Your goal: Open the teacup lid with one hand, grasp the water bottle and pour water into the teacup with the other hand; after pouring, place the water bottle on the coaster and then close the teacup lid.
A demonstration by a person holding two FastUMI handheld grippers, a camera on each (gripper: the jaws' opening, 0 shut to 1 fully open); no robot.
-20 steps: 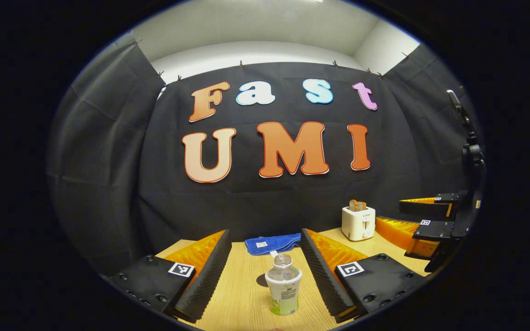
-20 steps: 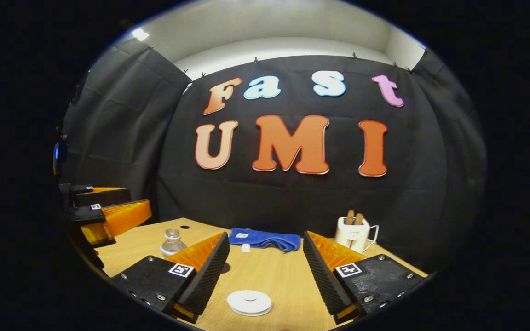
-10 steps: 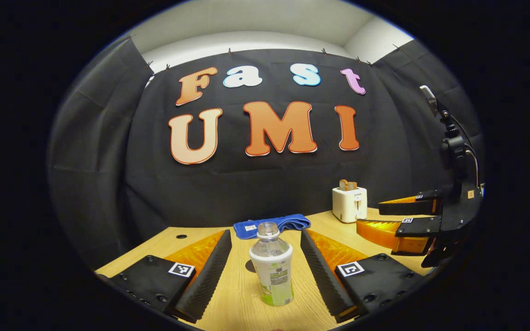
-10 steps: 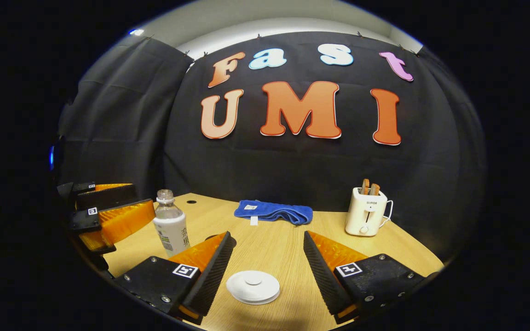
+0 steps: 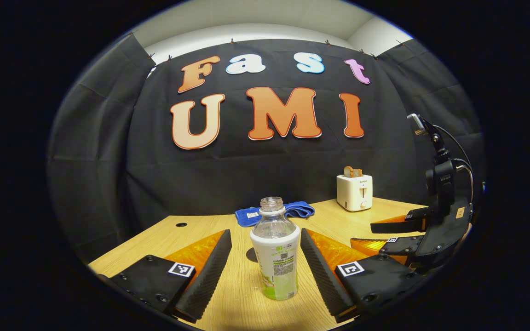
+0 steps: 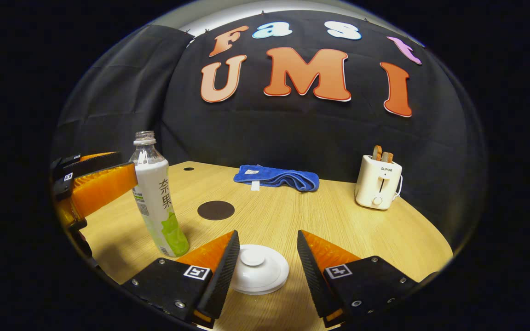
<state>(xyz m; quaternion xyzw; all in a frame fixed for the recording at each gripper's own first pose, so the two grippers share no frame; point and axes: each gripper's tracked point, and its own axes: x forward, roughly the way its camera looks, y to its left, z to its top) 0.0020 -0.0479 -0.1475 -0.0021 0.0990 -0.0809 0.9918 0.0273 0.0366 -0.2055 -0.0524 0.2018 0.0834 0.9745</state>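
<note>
Left gripper view: low over the counter (image 5: 210, 225), facing the booth wall, close to the water bottle (image 5: 275, 250) standing between the left hand-held gripper (image 5: 265, 269)'s fingers. Right hand-held gripper (image 5: 387, 234) sits off to its right.

Right gripper view: low, pitched slightly down, close over the teacup lid (image 6: 258, 275).

Shared: bottle (image 6: 157, 197), blue towel (image 6: 276, 177), toaster (image 6: 378, 181), counter.
</note>
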